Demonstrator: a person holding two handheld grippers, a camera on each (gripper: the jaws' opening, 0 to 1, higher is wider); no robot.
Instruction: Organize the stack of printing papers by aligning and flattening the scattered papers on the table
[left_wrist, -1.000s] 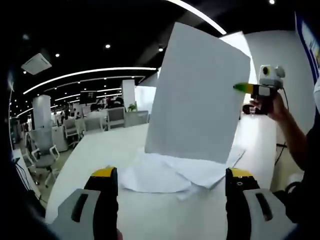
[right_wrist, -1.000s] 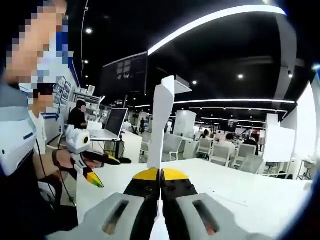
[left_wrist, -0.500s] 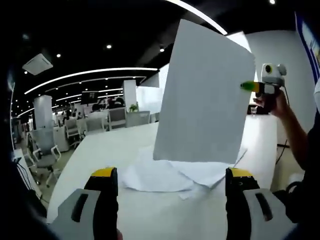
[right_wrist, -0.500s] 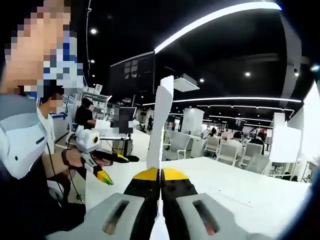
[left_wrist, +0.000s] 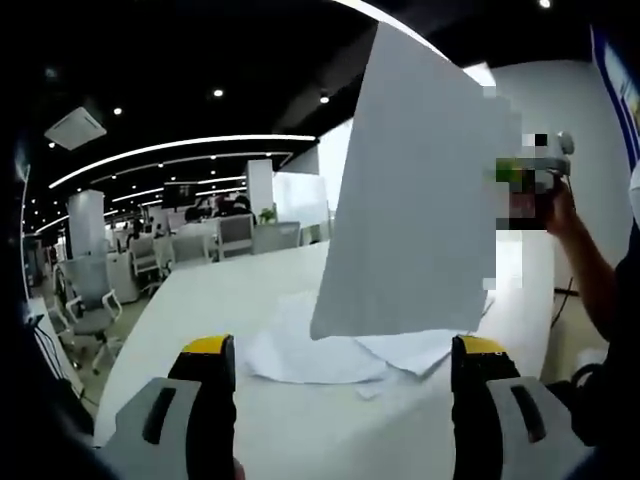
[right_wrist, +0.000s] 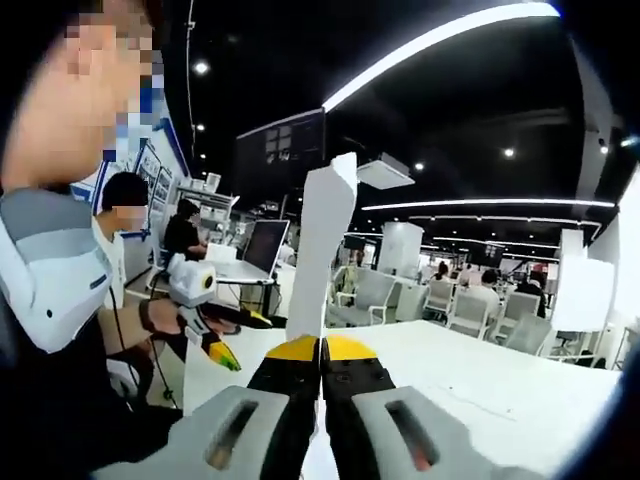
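Gripping one sheet (right_wrist: 322, 255) by its edge, the right gripper (right_wrist: 322, 345) had its yellow-tipped jaws pressed together, the paper rising edge-on straight ahead of them in the right gripper view. To that gripper's left, the left gripper (right_wrist: 215, 345) was held in a hand (right_wrist: 165, 318) above the near edge of the desk (right_wrist: 480, 385), its jaws spread apart.

In the left gripper view, the left gripper (left_wrist: 340, 350) stood wide open with nothing between its jaws, low over the desk (left_wrist: 200, 300). Ahead of it and slightly to its right hung the sheet (left_wrist: 415, 200), broad side toward the camera, tilted, its lower edge clear of the pile (left_wrist: 340, 345). The right gripper (left_wrist: 525, 185), partly blurred by a mosaic patch, met the sheet at its right edge, held up in a hand (left_wrist: 562, 215).

The pile of loose papers lay fanned and uneven on the desk just beyond the left gripper's jaws, below the raised sheet, corners jutting out at different angles.

Office chairs (left_wrist: 85, 295) stood to the left gripper's far left; a monitor (right_wrist: 262, 245) and more chairs (right_wrist: 470, 310) lay beyond the right gripper.
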